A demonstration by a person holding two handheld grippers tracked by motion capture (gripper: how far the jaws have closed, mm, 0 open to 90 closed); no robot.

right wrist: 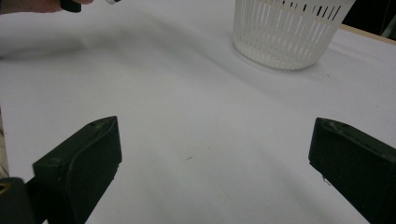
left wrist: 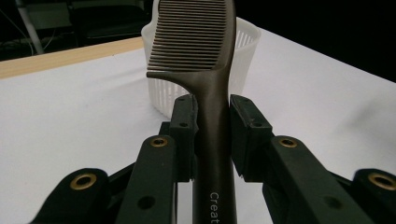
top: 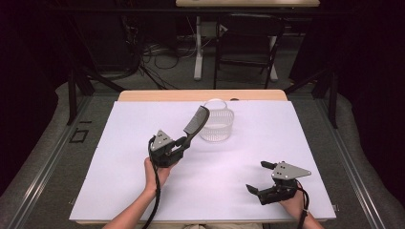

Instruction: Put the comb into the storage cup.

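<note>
Your left tongs [top: 184,141] clamp the comb [top: 196,121] by its handle, apparently just short of the basket [top: 217,125] at frame centre; your right tongs [top: 261,177] gape wide, holding nothing.

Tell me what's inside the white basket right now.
Nothing visible inside the white basket: the high view shows bare bottom. The comb, clamped in the left gripper, overlaps its near-left rim, hiding that part.

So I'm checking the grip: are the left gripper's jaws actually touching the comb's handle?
Touching. The left gripper view shows the left gripper with both jaws pressed flat against the comb handle, with no gap on either side.
</note>
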